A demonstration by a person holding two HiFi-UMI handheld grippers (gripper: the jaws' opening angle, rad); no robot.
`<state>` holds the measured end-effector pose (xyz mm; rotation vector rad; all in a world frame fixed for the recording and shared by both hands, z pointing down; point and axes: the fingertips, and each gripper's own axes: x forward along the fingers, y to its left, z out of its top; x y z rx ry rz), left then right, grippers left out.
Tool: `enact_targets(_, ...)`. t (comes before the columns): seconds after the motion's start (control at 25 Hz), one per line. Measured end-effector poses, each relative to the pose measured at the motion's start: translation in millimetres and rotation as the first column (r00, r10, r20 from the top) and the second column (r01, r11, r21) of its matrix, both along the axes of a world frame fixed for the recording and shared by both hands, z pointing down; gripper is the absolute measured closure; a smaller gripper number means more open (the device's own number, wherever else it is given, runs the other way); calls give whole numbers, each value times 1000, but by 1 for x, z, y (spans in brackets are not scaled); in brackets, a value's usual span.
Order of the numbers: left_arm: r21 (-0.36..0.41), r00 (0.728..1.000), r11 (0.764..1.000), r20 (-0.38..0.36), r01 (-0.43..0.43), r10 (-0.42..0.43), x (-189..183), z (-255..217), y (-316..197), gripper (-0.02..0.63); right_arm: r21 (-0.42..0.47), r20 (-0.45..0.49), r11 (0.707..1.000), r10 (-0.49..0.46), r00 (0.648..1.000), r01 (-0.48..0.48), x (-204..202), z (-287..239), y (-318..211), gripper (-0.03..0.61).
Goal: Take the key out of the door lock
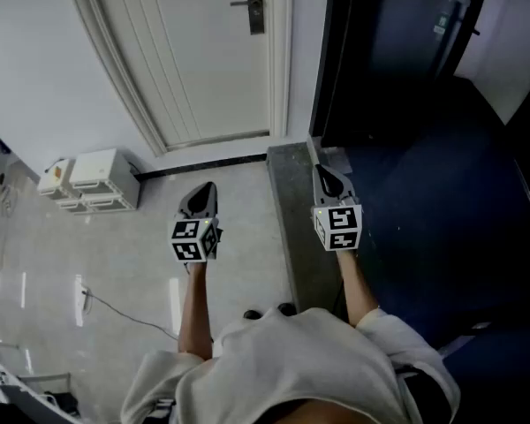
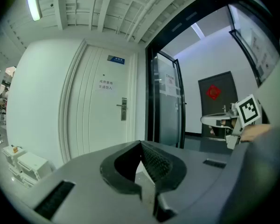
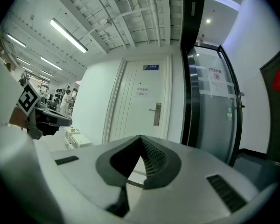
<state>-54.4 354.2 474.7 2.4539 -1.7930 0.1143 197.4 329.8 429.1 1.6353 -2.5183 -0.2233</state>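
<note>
Head view: left claw (image 1: 205, 189) and right claw (image 1: 323, 175) pinched together, empty, well apart from the far door lock (image 1: 255, 5); key presumably there, too small to see. Approach step: close in, spread one claw.

We read the door (image 1: 212, 51) as smooth white paint with a soft satin sheen. Its lock plate (image 1: 255, 5) is dull silver metal with a brushed look. The floor (image 1: 115, 263) is pale polished tile, glossy enough to mirror the ceiling lights. The threshold (image 1: 293, 237) beside it is grey speckled stone, matt. The glass panel (image 3: 214, 111) in its black frame is glossy and reflective. The left hand-held gripper (image 2: 141, 144) and the right hand-held gripper (image 3: 140, 138) have matt grey plastic shells, and their inner pads (image 2: 155, 162) are black with a fine ribbed texture. The person's top (image 1: 291, 360) is soft off-white cloth, creased.
</note>
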Motion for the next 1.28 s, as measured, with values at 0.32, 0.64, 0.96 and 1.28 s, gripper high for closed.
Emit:
enact_targets(0.32,0,1000,1000,1,9,-9,5,2,3,595,-12,-8,1000,-5,1000,5,3,4,-1,555)
enact_targets(0.64,0,1000,1000,11,22,-22,9,0,5,595,-13,-6,1000,-21,1000,21,8,3,-3,555)
enact_targets(0.96,-2,999,999,17,32,-32,26,0,-5,595,-2,11,999,-42,999,42,21,4,-15,555)
enact_targets(1.28,-16,999,999,21,50,-50,41,5,-17,595,-37,-2,997,-67,998,67,34,18,-29,555)
